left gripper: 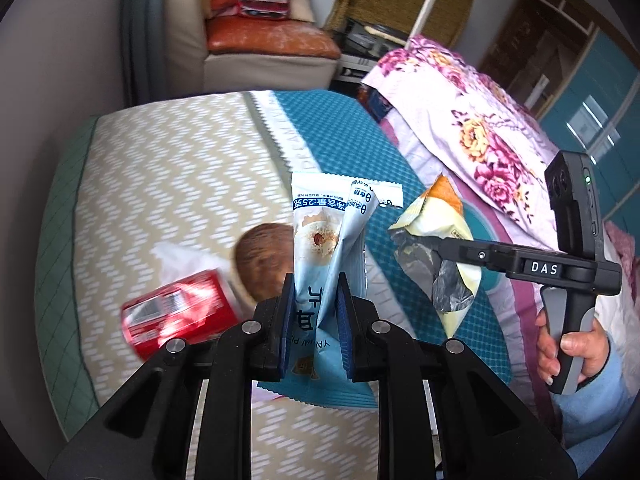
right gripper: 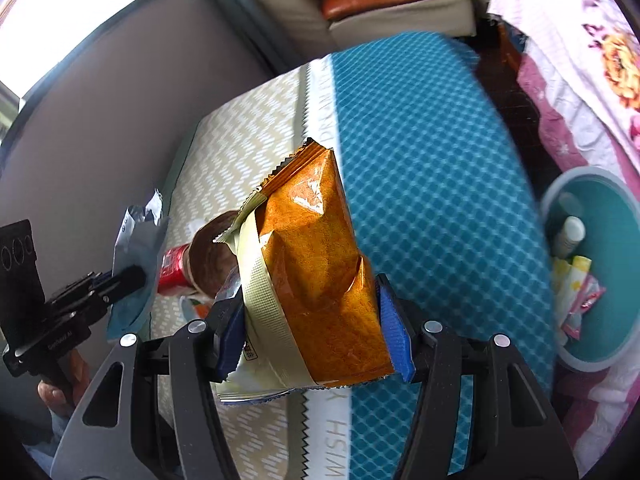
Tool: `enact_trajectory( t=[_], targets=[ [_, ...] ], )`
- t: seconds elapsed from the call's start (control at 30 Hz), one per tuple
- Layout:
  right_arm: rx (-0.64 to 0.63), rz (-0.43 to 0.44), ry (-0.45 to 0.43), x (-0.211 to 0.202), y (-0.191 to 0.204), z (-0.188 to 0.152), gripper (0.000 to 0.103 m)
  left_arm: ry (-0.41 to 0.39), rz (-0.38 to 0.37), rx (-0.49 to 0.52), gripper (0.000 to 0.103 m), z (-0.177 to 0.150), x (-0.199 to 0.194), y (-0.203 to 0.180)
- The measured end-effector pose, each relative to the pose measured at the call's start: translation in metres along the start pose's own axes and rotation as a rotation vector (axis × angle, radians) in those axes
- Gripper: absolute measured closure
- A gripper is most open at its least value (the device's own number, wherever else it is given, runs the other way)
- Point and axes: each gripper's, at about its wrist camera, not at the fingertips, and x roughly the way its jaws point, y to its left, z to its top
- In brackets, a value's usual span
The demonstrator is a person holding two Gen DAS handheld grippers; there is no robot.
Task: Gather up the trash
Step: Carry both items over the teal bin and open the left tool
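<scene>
The blue wrapper (left gripper: 332, 256) is thin, light and crinkly, so a pinch near its bottom edge works best. The left gripper (left gripper: 316, 328) is squeezed tight on it there, and it stands up over the bed (left gripper: 160, 168). The orange bag (right gripper: 320, 280) is puffy and slippery. The right gripper (right gripper: 312, 336) has clamped its sides. Both tools tilt down. The bin (right gripper: 600, 344) waits far right. A red can (left gripper: 180, 312) lies on the bed, left.

Both wrist fisheyes look steeply down, close over the teal-and-beige patterned quilted mat (left gripper: 168, 168) (right gripper: 420, 152). They share it, with the red drink can (left gripper: 180, 312) (right gripper: 176, 266) at eight and nine o'clock.
</scene>
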Motion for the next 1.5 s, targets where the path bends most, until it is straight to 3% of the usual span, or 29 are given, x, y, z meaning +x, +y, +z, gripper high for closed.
enact_trajectory(
  t=[0.33, 0.67, 1.03, 1.5],
  targets=[
    [0.157, -0.087, -0.144, -0.066, -0.084, -0.006, 0.047, 0.073, -0.038, 0.172, 0.083, 0.027, 0.062, -0.102],
    [0.282, -0.134, -0.231, -0.098, -0.165, -0.013, 0.047, 0.141, -0.041, 0.275, 0.083, 0.043, 0.121, -0.19],
    [0.391, -0.192, -0.298, -0.124, -0.231, -0.028, 0.046, 0.184, -0.053, 0.314, 0.082, 0.053, 0.164, -0.249],
    [0.431, -0.22, -0.296, -0.126, -0.263, -0.031, 0.044, 0.232, -0.067, 0.336, 0.082, 0.063, 0.212, -0.282]
  ],
)
